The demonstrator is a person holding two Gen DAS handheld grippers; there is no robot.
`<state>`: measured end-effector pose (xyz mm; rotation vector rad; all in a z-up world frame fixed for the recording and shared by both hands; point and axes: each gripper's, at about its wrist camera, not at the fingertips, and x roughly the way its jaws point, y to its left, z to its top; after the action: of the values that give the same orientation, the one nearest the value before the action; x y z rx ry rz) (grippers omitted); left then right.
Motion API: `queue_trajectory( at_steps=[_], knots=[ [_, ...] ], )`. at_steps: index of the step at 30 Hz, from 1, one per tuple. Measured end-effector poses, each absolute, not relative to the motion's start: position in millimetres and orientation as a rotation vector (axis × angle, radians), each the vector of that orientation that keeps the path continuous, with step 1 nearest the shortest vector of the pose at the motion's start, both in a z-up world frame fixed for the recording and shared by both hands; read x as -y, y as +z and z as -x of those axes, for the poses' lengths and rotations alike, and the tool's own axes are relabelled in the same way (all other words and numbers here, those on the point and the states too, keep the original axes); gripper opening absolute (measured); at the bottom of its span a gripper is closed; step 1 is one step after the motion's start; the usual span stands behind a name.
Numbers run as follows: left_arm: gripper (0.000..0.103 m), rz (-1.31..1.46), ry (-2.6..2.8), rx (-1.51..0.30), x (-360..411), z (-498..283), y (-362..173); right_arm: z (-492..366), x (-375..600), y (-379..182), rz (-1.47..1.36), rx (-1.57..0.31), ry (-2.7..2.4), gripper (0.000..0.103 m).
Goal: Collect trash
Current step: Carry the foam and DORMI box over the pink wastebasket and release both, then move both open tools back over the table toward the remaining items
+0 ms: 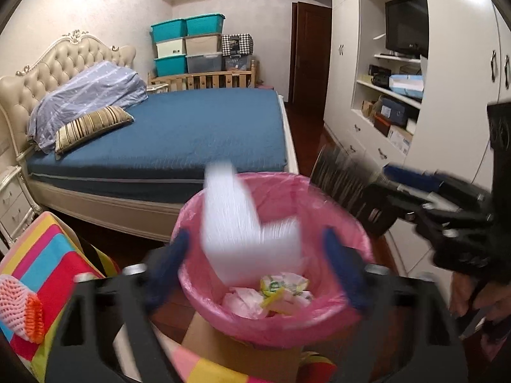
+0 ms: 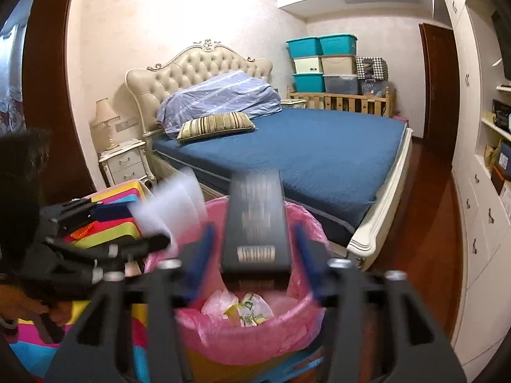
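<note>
Leftward first: we note a striped, many-coloured surface at the left gripper's side, with a pink-and-orange mesh scrubber lying on it.

Left gripper: blue fingers spread wide, touching nothing. Between them, motion-blurred, we see a white paper piece; it sits over the mouth of the pink-lined bin, clear of both fingers, apparently loose in the air.

Inside the bin, low down: crumpled white tissue and a yellow-green printed wrapper. The bin seems to rest on a brown cardboard box.

Right gripper: its blue fingers stand apart, and a long black box lies between them, pointing away from the camera and over the bin's rim. Blur hides the edges, so we cannot tell whether the fingers grip it or stand off from it.

From the left wrist view, the same black box shows at the bin's right rim.

Beyond both: a bed with blue cover, and at far right white cupboards.
</note>
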<state>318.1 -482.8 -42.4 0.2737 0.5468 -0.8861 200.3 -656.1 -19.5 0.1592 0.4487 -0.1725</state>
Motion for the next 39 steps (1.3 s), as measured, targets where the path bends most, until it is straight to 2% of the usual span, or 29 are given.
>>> queue_trajectory(
  at_steps=[6,14,19,24,31,39],
  knots=[
    [0.092,-0.27,-0.799,-0.548,452.3,-321.0,-53.4,-180.2,655.1,-16.3,-0.185,-0.408,-0.176,0.065],
    [0.093,-0.263,-0.614,-0.511,363.6,-278.4,-44.9,-153.6,605.6,-8.1,-0.154,-0.404,-0.151,0.066],
    [0.094,-0.264,-0.499,-0.484,298.2,-247.2,-40.8,-152.4,552.1,-16.6,-0.091,-0.444,-0.125,0.073],
    [0.094,-0.256,-0.386,-0.486,221.9,-225.2,-42.9,-167.9,484.2,-33.1,-0.082,-0.508,-0.036,0.078],
    [0.094,-0.241,-0.136,-0.485,99.1,-202.1,-48.2,-198.7,375.4,-50.8,-0.01,-0.574,0.123,0.078],
    [0.094,-0.211,0.057,-0.486,-5.9,-200.7,-42.9,-245.4,302.0,-48.3,-0.026,-0.608,0.16,0.078]
  ],
)
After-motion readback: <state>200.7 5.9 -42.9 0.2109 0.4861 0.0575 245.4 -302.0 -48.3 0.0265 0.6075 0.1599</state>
